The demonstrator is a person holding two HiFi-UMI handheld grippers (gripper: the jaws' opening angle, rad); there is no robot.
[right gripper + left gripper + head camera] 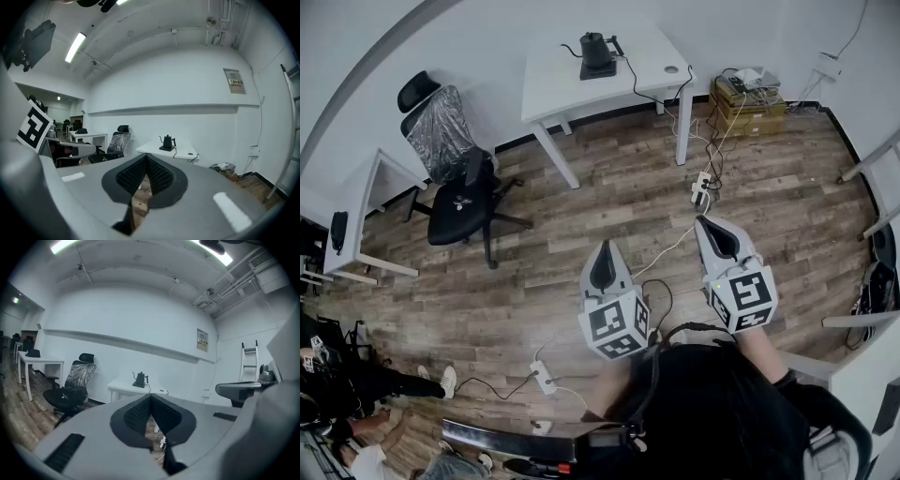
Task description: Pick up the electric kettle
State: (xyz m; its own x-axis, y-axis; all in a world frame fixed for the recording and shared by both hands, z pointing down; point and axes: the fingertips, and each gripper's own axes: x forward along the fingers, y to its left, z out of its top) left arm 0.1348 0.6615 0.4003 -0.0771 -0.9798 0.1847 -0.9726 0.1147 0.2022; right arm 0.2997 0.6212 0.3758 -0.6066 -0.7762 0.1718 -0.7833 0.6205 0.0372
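On the far edge of the white desk (pixel 572 89), about midway along it and close to the wall, the black gooseneck electric kettle (pixel 597 52) stands upright on its flat black base. Its spout points left in the head view. A black cord (pixel 649 89) runs from the base across the desk top and over the right edge. It drops toward a white power strip (pixel 701 187) lying on the wood-plank floor (pixel 581 206). A small round cable port (pixel 671 68) sits near the desk's right corner.

Both grippers hang over the floor, well apart from the desk, side by side and aimed toward it. The left gripper (pixel 604 246) has its jaws pressed together with nothing between the ribbed black pads. The right gripper (pixel 703 223) is the same, jaws closed and empty. In each gripper view the kettle shows small and distant, just above the closed tips.

A black office chair (pixel 455 178) with a shiny grey back stands on the floor to the left of the desk. A cardboard box (pixel 748 105) sits by the wall beyond the desk's right edge.
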